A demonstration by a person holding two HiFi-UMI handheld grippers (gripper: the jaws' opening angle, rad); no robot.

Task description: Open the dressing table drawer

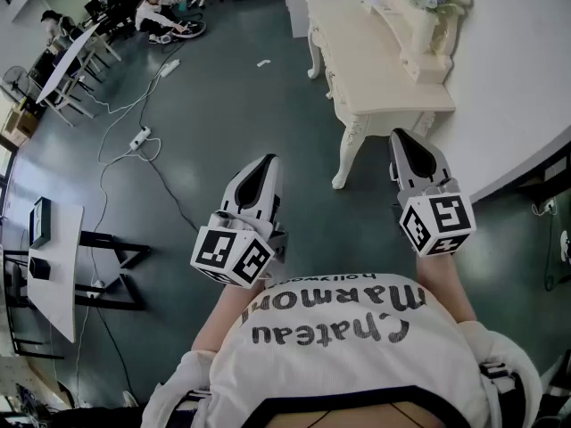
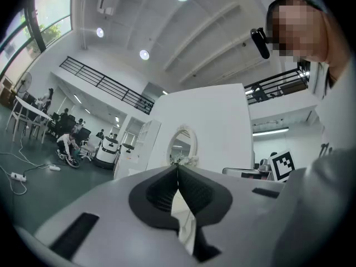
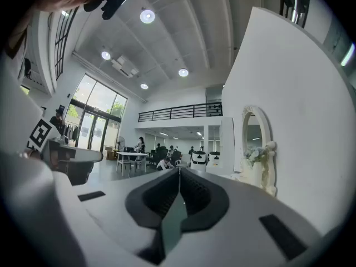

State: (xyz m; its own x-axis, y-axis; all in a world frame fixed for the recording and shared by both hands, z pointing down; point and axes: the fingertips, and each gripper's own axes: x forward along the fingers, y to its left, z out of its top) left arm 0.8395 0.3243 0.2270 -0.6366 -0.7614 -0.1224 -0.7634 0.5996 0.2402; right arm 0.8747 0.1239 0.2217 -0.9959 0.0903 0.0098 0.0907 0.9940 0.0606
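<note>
A cream dressing table [image 1: 379, 61] with carved legs stands against the white wall ahead, an oval mirror [image 3: 253, 135] and a vase of flowers [image 1: 426, 3] on its top. Its drawer fronts face left in the head view; they look closed. My left gripper [image 1: 265, 169] is held over the floor, well short of the table, jaws together with nothing between them. My right gripper [image 1: 406, 143] hovers just in front of the table's near end, also shut and empty. In the left gripper view the mirror [image 2: 181, 146] shows beyond the closed jaws [image 2: 178, 168].
Dark floor [image 1: 223, 105] lies left of the table, crossed by a white cable and power strip [image 1: 140, 137]. A small white side table [image 1: 53, 261] stands at far left. People sit at desks [image 1: 76, 47] in the far corner. The wall [image 1: 526, 69] runs along the right.
</note>
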